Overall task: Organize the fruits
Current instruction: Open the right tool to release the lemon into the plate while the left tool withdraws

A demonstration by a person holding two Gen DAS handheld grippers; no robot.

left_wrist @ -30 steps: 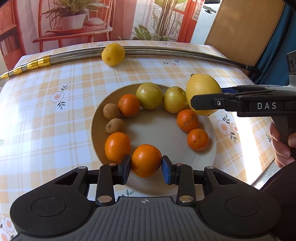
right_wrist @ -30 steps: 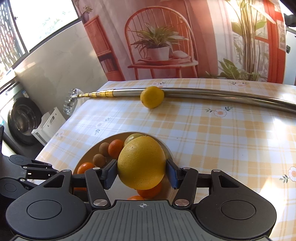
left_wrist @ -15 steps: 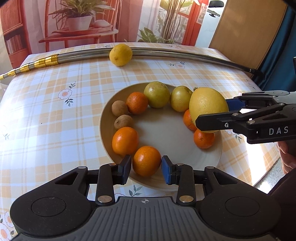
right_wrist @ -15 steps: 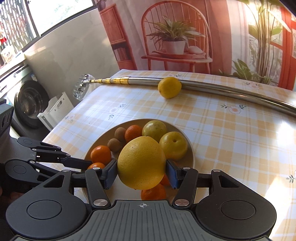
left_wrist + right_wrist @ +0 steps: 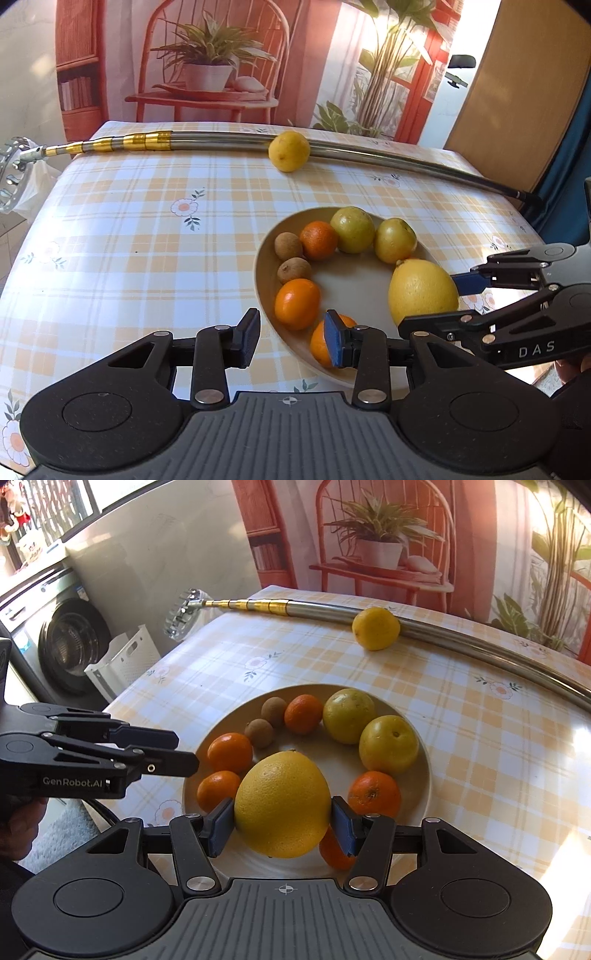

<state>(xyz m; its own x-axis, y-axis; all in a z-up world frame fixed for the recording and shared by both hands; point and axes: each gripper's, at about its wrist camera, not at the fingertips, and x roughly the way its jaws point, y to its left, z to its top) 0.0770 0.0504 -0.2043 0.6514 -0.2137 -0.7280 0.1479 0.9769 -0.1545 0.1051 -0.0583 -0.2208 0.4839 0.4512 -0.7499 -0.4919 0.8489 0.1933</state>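
Oranges [image 5: 229, 752]: five; kiwis [image 5: 259, 732]: two.

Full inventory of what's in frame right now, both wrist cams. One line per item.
plate: 1, beige, on the tablecloth
oranges: 5, orange, around the plate rim
green-yellow fruits: 2, far side of the plate
kiwis: 2, brown, beside the far orange
large yellow citrus: 1, clamped above the plate
small yellow citrus: 1, on the cloth, against the pole
pole: 1, silver and gold, across the far table
tablecloth: 1, orange checks
washing machine: 1, white, beyond the table
left gripper: open, empty, over the plate's near rim
right gripper: shut on the citrus
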